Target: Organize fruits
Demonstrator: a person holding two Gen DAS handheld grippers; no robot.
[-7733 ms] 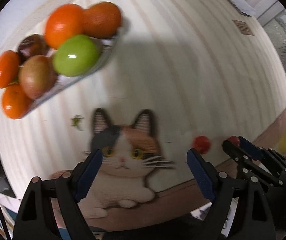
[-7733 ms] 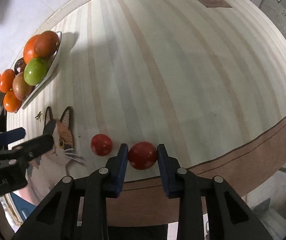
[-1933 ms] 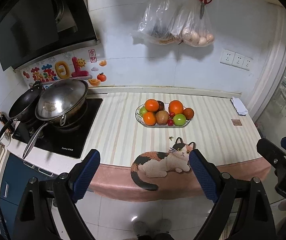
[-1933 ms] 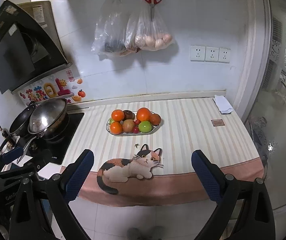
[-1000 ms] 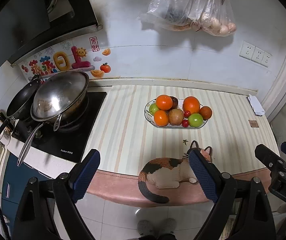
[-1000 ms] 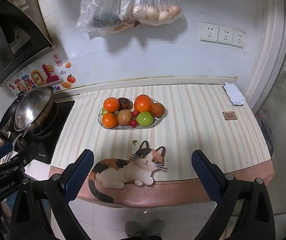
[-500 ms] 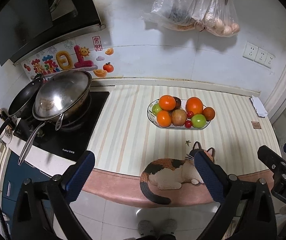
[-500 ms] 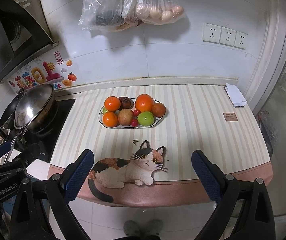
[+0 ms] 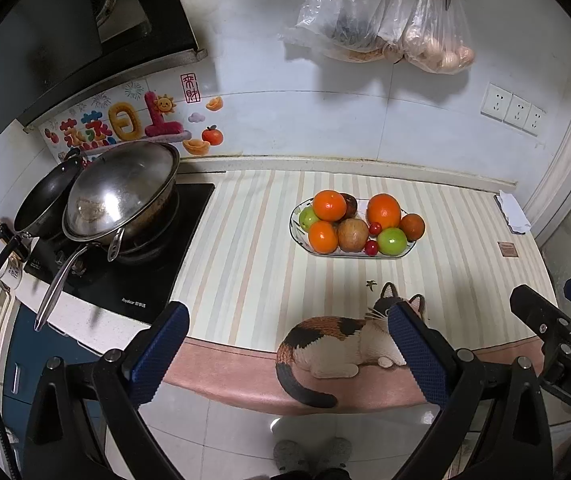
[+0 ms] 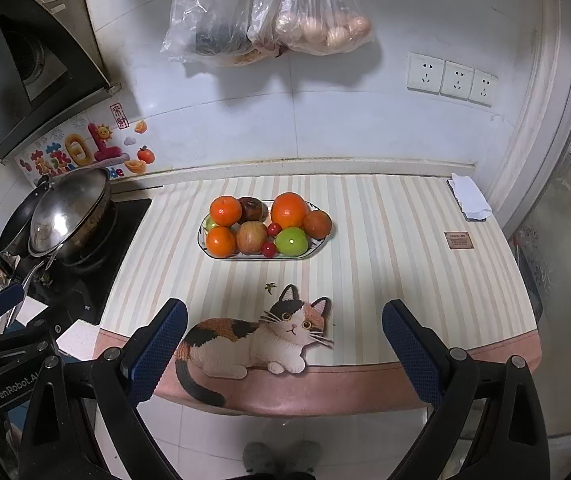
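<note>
Grippers first, at the bottom of each frame: your left gripper (image 9: 287, 354) has its blue-padded fingers spread wide with nothing between them, and your right gripper (image 10: 283, 350) is likewise spread and empty, both held out over the floor in front of the counter edge.

Next, lower centre: cat mat (image 10: 259, 338), draped over the pink front edge of the striped counter (image 10: 385, 264).

Centre of frame: oval fruit plate (image 10: 321, 245), resting on the counter beyond the cat's head and well apart from both of your grippers. Contents: three oranges, the largest (image 10: 289, 210) at the back; green apple (image 10: 292, 241) at the front; reddish apple (image 10: 252, 237) beside it; two small red cherry tomatoes (image 10: 269, 249) between them; a dark fruit at the rear.

Left of frame: steel wok (image 9: 121, 196) on a black cooktop (image 9: 133, 280).

Right of frame: folded white cloth (image 10: 468, 197) by the wall.

Upper frame: clear bags (image 10: 269, 12) hanging on the tiled wall, and a row of sockets (image 10: 451, 79) at the upper right.
</note>
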